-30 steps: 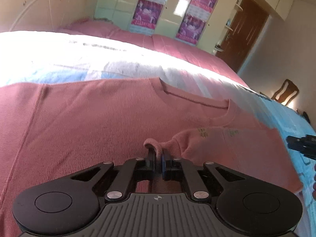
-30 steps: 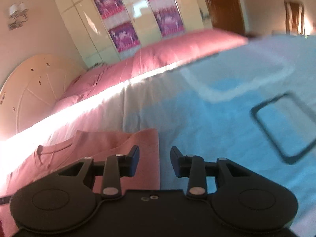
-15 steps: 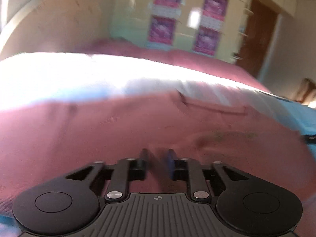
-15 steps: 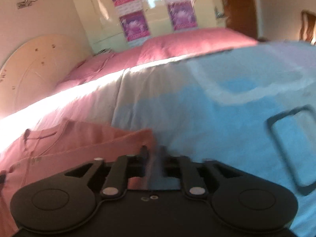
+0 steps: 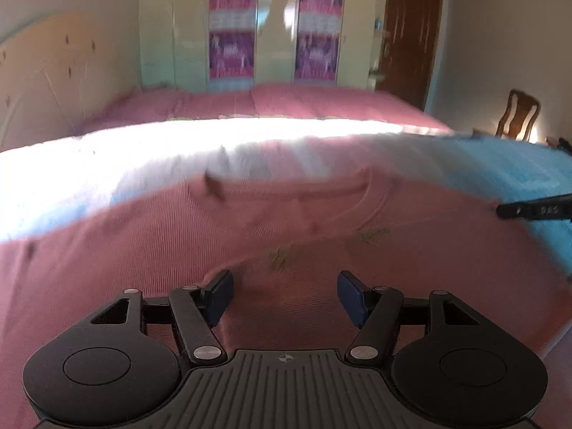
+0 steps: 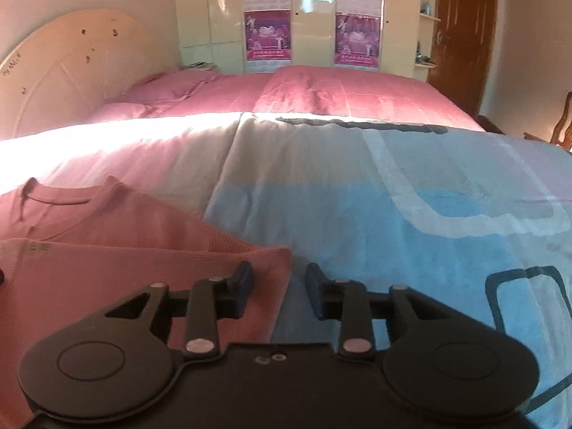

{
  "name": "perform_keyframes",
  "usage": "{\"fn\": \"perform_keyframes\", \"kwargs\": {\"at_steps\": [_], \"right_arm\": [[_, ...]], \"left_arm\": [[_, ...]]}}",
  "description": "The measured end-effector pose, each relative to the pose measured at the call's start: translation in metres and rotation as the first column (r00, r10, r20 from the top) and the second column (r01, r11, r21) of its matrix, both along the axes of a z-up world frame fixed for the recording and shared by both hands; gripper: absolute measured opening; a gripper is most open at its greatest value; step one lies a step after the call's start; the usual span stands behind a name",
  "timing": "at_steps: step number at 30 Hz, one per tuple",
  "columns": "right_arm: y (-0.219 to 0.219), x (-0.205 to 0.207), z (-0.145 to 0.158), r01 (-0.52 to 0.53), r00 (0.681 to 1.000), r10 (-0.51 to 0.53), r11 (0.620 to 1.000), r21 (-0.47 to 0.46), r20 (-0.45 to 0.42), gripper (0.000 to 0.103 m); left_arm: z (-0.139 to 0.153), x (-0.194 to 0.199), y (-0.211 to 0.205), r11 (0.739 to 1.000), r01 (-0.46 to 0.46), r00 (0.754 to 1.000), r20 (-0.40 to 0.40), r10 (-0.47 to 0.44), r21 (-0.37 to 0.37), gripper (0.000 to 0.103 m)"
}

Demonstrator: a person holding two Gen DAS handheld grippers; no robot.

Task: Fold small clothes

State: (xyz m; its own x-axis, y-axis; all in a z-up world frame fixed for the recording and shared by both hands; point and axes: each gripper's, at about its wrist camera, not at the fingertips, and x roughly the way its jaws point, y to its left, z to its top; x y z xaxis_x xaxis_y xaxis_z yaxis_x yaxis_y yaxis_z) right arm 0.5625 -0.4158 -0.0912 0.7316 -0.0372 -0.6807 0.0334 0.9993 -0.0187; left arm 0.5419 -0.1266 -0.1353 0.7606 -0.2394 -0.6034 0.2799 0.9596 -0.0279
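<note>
A pink knit top [image 5: 178, 250] lies flat on the bed, neckline toward the far side, with its lower part folded up over the body. My left gripper [image 5: 284, 296] is open and empty just above the folded layer. The top also shows in the right wrist view [image 6: 107, 261]. My right gripper [image 6: 279, 289] is open and empty over the top's right edge, where the fabric meets the blue sheet [image 6: 393, 236]. The tip of the right gripper shows at the right of the left wrist view [image 5: 532, 209].
The bed has a white and blue patterned sheet and a pink quilt [image 6: 321, 89] at the far side. A curved headboard [image 6: 71, 68] stands on the left. A wardrobe with posters [image 6: 304, 18], a brown door [image 6: 461, 32] and a wooden chair [image 5: 518, 114] are behind.
My left gripper was shut on a bunched piece of the top; it has let go and opened. My right gripper closed briefly at the top's edge and is open again. Both views swung.
</note>
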Motion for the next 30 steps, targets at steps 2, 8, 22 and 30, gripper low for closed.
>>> {"fn": "perform_keyframes", "kwargs": {"at_steps": [2, 8, 22, 30], "right_arm": [[0.002, -0.013, 0.011, -0.011, 0.999, 0.011, 1.0, 0.002, 0.044, 0.014], [0.026, -0.056, 0.002, -0.088, 0.996, 0.088, 0.995, -0.037, -0.017, 0.009], [0.073, -0.118, -0.001, -0.045, 0.999, 0.043, 0.991, -0.126, -0.022, 0.018], [0.078, -0.118, 0.003, 0.047, 0.998, -0.052, 0.992, -0.115, -0.043, 0.022]], "left_arm": [[0.006, -0.014, -0.01, 0.999, 0.04, 0.999, 0.036, -0.041, 0.01, 0.064], [-0.005, -0.037, -0.009, 1.0, -0.007, 1.0, -0.01, 0.007, 0.023, 0.064], [-0.005, -0.08, 0.02, 1.0, -0.007, 1.0, 0.027, 0.006, 0.027, 0.064], [-0.006, -0.07, 0.058, 0.998, -0.06, 0.998, -0.021, 0.06, -0.004, 0.064]]}}
